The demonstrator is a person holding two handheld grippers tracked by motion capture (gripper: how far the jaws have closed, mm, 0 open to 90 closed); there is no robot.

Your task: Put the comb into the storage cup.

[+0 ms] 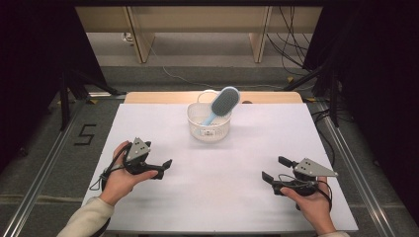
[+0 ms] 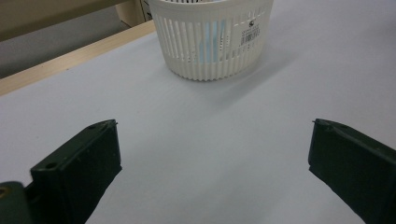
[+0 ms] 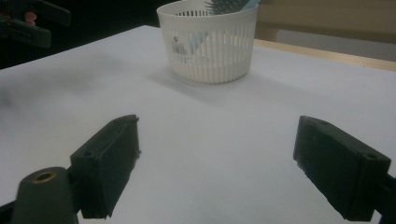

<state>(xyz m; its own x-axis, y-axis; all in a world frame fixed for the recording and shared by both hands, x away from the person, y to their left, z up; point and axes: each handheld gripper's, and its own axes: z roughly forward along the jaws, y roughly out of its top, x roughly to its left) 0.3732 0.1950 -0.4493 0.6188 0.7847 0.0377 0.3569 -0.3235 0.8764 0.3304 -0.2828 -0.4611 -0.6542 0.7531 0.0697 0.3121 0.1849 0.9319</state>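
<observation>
Hairbrush [image 1: 225, 101] stood handle-down in white slotted basket [image 1: 209, 124], mid-table. Left gripper [image 1: 167, 164] and right gripper [image 1: 273, 169] both gaped wide, empty, well short. Best approach: grip the brush head, lift straight up.

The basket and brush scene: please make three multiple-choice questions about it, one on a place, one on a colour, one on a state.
1. Where is the hairbrush?
A. flat on the table
B. standing in the white basket
C. in a gripper

2. What colour is the brush handle?
A. light blue
B. red
C. yellow

3. How are the jaws of the left gripper?
A. shut
B. open
C. clamped on the basket

Answers: B, its head leans out over the rim; A, the handle is pale blue; B, the jaws stand wide apart.
</observation>
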